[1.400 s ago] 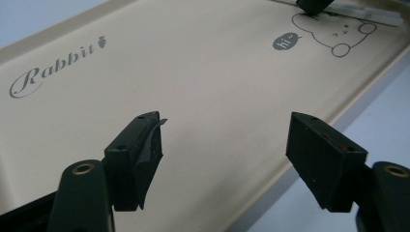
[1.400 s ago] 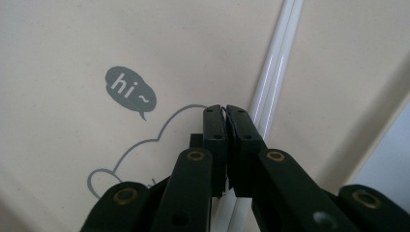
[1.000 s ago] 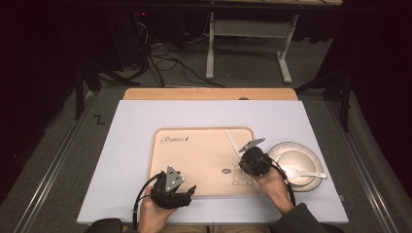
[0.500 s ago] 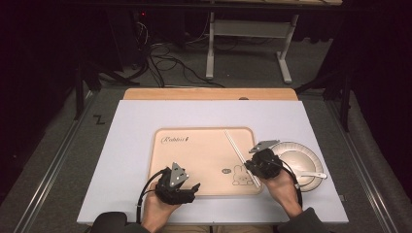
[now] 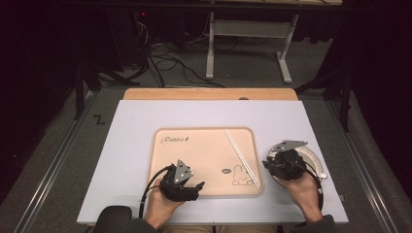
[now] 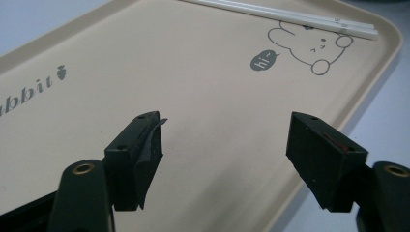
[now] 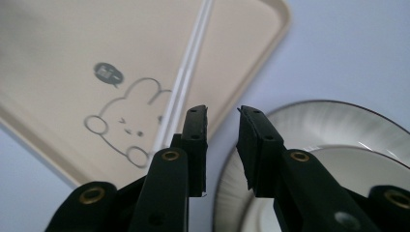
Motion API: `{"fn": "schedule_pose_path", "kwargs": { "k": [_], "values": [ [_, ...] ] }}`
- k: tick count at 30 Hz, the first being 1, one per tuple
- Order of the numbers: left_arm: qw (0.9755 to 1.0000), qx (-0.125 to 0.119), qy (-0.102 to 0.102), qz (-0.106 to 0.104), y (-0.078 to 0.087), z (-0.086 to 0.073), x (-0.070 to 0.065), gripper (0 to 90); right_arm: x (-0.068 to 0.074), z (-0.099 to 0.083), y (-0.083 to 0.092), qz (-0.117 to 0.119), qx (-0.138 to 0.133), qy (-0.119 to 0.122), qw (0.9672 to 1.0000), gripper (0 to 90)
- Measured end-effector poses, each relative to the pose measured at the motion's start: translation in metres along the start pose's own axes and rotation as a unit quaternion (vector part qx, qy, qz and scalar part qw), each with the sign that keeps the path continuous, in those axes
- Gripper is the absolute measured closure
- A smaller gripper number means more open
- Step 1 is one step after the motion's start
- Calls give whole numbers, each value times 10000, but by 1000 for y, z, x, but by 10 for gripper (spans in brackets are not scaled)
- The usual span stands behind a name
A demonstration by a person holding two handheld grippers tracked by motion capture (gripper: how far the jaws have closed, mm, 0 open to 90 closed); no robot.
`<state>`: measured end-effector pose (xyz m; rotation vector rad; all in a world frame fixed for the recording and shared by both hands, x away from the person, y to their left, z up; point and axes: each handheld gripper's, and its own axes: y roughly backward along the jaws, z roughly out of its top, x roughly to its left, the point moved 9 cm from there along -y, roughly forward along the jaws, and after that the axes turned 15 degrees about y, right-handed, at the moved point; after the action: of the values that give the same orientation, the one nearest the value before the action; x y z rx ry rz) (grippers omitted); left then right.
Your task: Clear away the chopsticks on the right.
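— What's sitting in the tray (image 5: 204,162)?
— A pair of white chopsticks (image 5: 241,158), thin and straight, lying side by side slantwise along its right part, just past the printed rabbit. The tray itself is a beige rounded rectangle with a raised rim, smooth and matte, lettered at the top left.

— And the plate (image 5: 313,158)?
— Round, pale, glossy, with a dark line along its rim. It stands on the light grey table cover (image 5: 136,131) just right of the tray. What lies in it I cannot tell from the high view; the right gripper hangs over it.

— How does the right gripper (image 5: 282,165) stand?
— Its black jaws have just been opening and now show a narrow gap with nothing between them. In the right gripper view (image 7: 222,116) they hang above the plate's near rim, the chopsticks (image 7: 186,79) a little to their left on the tray, apart from the pads.

— And the left gripper (image 5: 194,187)?
— Jaws spread wide, empty, over the tray's near edge. In the left gripper view (image 6: 225,130) the chopsticks (image 6: 285,17) lie well beyond them, at the far corner
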<state>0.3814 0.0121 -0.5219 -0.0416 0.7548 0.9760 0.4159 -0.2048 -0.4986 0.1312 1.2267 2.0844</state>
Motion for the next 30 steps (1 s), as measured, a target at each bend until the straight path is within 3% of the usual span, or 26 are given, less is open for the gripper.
{"fn": "schedule_pose_path", "kwargs": {
  "k": [4,8,11,16,23,30],
  "values": [
    [10000,35,-24,-39,-3,-1,-3,291,-8,-8,8,-170,62,-32,9998,738],
    [9999,69,-52,-76,-5,-2,-4,292,-20,-23,20,-175,253,-211,9993,721],
    [9999,88,-51,-112,-8,-3,-6,293,-24,-32,22,-177,364,-371,9985,721],
    [9998,130,-76,-159,-11,-5,-9,293,-29,-43,23,-182,545,-436,9974,721],
    [9997,155,-89,-182,-14,-5,-11,294,-44,-61,34,-386,721,-630,9947,677],
    [9996,164,-94,-200,-15,-5,-12,295,-53,-72,36,-434,849,-746,9926,667]
  ]
}}
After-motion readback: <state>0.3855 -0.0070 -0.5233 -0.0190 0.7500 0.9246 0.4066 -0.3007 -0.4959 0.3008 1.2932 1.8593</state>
